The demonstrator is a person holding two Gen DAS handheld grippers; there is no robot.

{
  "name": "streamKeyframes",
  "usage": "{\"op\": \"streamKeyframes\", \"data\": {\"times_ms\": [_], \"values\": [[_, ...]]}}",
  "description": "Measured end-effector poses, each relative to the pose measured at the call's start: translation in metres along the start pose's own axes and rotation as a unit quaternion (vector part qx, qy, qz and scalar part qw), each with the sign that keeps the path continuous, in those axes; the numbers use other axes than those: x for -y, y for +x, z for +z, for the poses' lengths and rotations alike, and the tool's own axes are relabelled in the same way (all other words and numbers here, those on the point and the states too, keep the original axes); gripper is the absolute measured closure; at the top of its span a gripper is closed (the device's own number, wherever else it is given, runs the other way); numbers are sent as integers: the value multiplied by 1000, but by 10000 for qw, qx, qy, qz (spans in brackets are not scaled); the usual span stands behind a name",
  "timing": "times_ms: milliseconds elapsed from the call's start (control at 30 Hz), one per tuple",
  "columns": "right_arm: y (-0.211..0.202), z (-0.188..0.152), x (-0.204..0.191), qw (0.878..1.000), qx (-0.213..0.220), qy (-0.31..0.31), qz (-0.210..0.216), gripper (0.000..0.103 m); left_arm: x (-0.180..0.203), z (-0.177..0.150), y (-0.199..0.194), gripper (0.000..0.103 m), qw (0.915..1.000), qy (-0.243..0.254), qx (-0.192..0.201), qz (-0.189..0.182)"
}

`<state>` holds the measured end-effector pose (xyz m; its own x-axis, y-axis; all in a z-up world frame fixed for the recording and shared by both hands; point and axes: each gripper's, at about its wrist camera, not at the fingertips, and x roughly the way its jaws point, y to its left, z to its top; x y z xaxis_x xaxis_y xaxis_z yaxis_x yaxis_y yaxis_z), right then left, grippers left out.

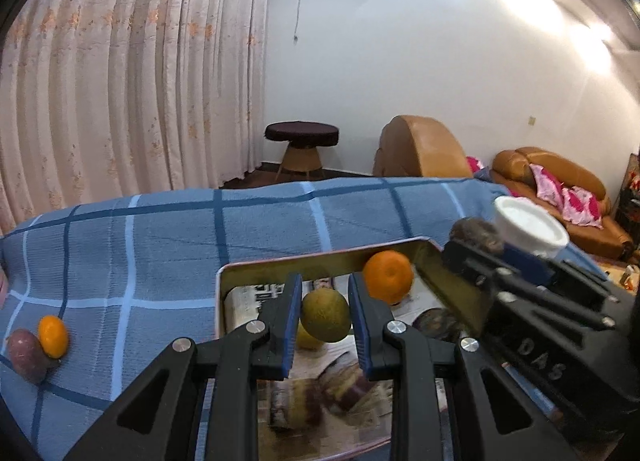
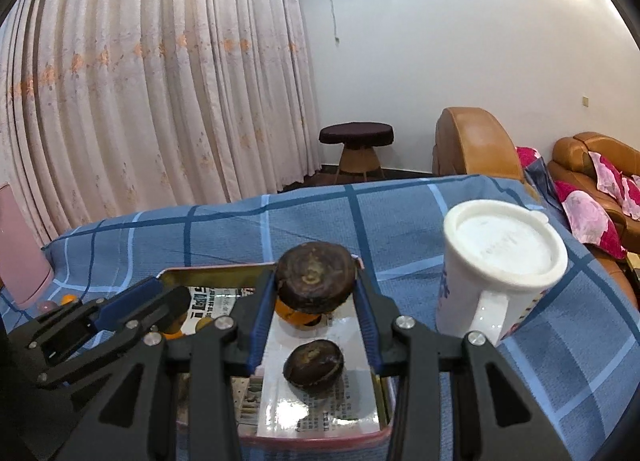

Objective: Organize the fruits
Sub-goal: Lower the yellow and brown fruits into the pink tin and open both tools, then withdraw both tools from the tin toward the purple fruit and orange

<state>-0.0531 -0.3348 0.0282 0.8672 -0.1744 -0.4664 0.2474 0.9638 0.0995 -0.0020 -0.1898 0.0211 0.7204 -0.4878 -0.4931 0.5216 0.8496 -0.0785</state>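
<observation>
At far left, an orange (image 1: 53, 335) and a purple fruit (image 1: 27, 355) lie touching on the cloth (image 1: 160, 261), outside the tin (image 1: 248, 267). Our left gripper (image 1: 325, 315) clamps a green fruit (image 1: 326, 320) over the tin, above a second orange (image 1: 389, 276). Our right gripper (image 2: 315, 289) clamps a dark fruit (image 2: 315, 282), scarred end toward the camera, its axis along the fingers; another (image 2: 314, 366) lies below. We judge a high release may let round fruit roll or bounce out. The mug (image 2: 494, 265) stands close beside; a swing could topple it.
</observation>
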Motion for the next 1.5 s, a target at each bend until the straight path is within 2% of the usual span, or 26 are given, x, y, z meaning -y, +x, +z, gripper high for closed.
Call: {"op": "streamKeyframes", "data": {"times_ms": [267, 333, 400, 433, 500, 533, 567, 633, 733, 900, 1033, 1100, 1200, 1367, 1500], "values": [[17, -8, -6, 9990, -377, -52, 239, 60, -2, -5, 7, 77, 9985, 149, -157, 508], [20, -10, -8, 9983, -445, -41, 361, 51, -4, -6, 7, 77, 9981, 88, -189, 583], [19, -11, -8, 9987, -420, -42, 284, 42, -8, -7, 7, 76, 9979, 29, -212, 608], [17, -11, -7, 9991, -362, -31, 234, 36, -8, -7, 7, 73, 9978, 19, -226, 623], [13, -11, -3, 9994, -261, 75, 221, 31, -10, -7, 7, 57, 9973, -19, -311, 665], [12, -10, -1, 9993, -216, 153, 280, 20, -10, -7, 6, 34, 9974, -18, -323, 643], [9, -9, 3, 9987, -143, 274, 414, 16, -8, -7, 3, 23, 9977, 6, -261, 630], [2, -7, 5, 9981, 60, 393, 471, 10, -5, -6, -5, 23, 9978, 89, -9, 652], [-5, -5, 3, 9985, 264, 307, 359, 6, -4, -4, -14, 23, 9970, 171, 156, 739], [-8, -4, -3, 9988, 380, 207, 218, 6, -20, -6, -13, 23, 9957, 4, 54, 924], [-20, -7, -9, 9967, 796, 90, -119, 6, -35, -8, -18, 23, 9926, -78, 124, 1207], [-26, -7, -12, 9940, 1047, 34, -316, 0, -42, -9, -21, 23, 9902, -136, 205, 1371], [-30, -11, -17, 9904, 1306, -96, -449, 0, -51, -12, -24, 23, 9869, -167, 247, 1586], [-25, -10, -22, 9928, 1124, -156, -393, 0, -56, -16, -27, 23, 9840, -96, 270, 1757], [-27, -12, -23, 9925, 1150, -139, -400, 0, -65, -19, -32, 23, 9844, -199, 258, 1727]]}}
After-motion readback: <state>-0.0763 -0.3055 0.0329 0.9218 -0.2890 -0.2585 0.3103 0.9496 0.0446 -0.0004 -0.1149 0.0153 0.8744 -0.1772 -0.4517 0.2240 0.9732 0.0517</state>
